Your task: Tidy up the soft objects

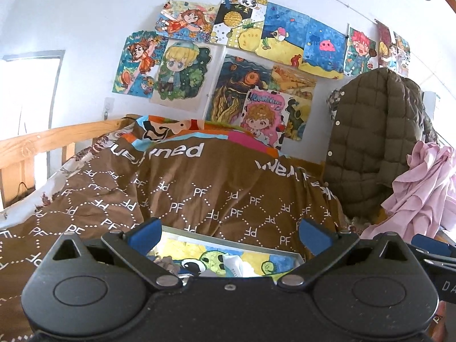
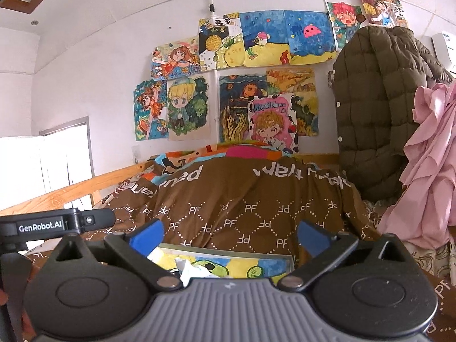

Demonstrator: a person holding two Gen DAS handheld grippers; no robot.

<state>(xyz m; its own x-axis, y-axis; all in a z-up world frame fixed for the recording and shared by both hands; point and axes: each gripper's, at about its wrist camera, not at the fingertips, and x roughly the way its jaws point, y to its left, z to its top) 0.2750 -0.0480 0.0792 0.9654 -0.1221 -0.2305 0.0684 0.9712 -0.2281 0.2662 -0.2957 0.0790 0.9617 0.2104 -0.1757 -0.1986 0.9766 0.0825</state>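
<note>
Currently both tongs, left and right, agape above brown quilt.

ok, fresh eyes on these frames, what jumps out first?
The wall of bright cartoon drawings above the bed grabs the eye first. Below it, a brown quilt printed with white PF letters covers the bed. At the right, an olive puffer jacket hangs with a pink cloth draped beside it. Both tools, left and right, are open and hold nothing.
</note>
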